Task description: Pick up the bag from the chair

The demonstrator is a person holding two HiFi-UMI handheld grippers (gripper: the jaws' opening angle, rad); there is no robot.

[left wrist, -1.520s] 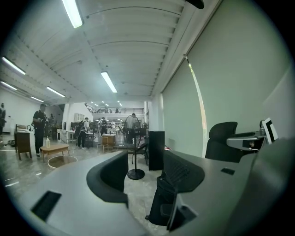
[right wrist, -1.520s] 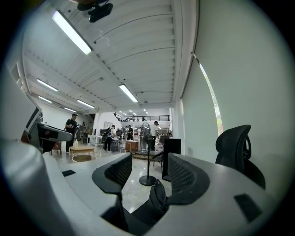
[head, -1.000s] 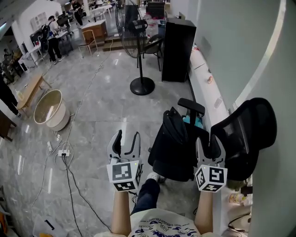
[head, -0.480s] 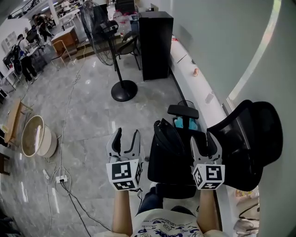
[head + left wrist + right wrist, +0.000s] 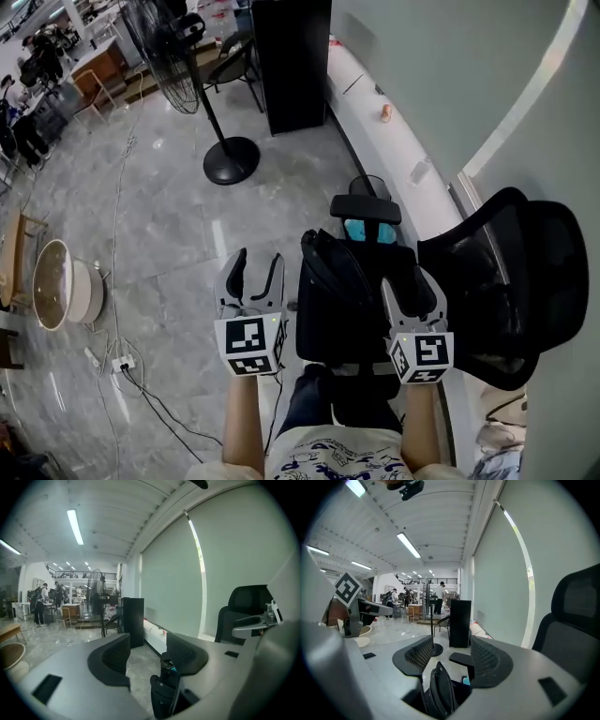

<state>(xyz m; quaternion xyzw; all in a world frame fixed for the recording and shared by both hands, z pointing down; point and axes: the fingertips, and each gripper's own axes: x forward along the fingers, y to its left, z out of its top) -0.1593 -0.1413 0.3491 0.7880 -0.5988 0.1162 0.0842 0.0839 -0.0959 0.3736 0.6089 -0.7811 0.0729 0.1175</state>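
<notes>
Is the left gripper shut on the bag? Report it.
No: the left gripper stands open beside the black bag, which sits on the chair.

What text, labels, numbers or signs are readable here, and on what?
No legible words or numbers in any view.
On the left marker cube and right marker cube: black-and-white square patterns only, no letters or digits.
On the person's shirt: dark print, too blurred and cropped to read.
On the bag, chair, black cabinet: no visible label.
</notes>
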